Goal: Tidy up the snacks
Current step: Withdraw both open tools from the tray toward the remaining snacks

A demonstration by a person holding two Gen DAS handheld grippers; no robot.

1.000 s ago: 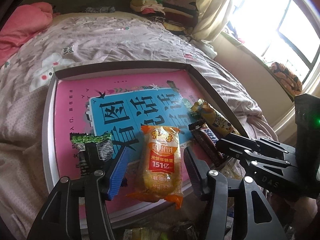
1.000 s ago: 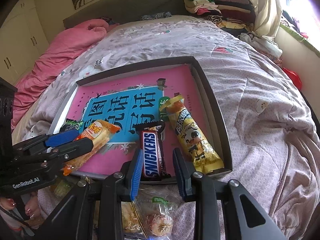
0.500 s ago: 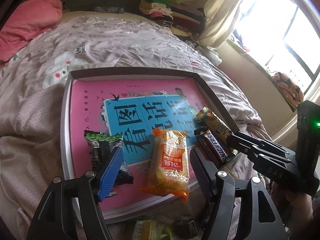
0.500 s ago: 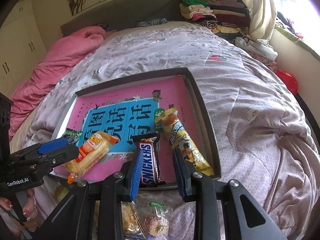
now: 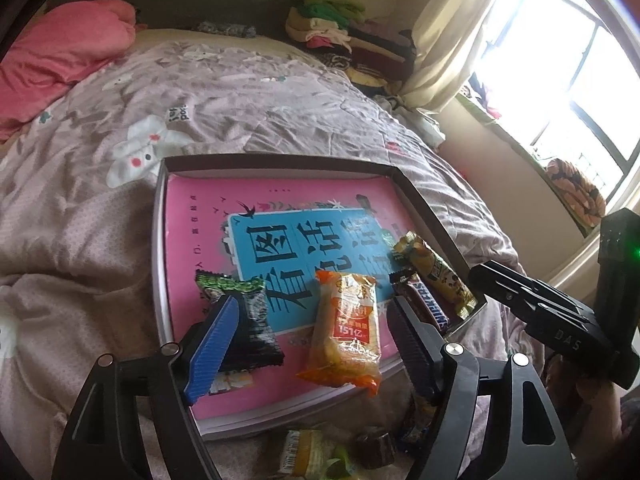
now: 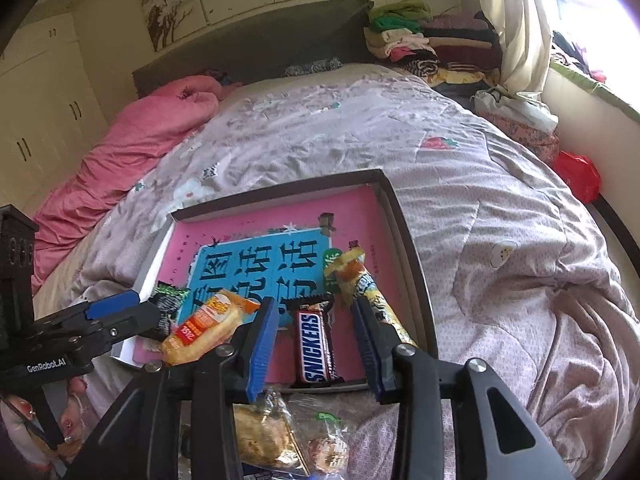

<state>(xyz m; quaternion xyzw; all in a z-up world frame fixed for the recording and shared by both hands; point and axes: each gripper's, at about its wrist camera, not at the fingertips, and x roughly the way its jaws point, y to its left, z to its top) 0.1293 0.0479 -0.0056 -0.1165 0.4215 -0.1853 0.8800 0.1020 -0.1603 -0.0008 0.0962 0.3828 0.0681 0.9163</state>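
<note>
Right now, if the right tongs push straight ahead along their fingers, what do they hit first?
Probably the Snickers bar: it lies in the box between the right tongs, whose jaws are opening with no pad on it. Depth is unclear; the pink book cover under it comes next.

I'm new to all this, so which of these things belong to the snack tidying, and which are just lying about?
Job:
- Snickers bar
- orange rice cracker pack
- green-black packet
- yellow bar
- tray
- loose snacks

Lying about:
- pink quilt
- folded clothes
- curtain

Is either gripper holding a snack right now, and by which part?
Neither. The left gripper and right gripper are opening, pads clear of the snacks lying in the tray.
</note>
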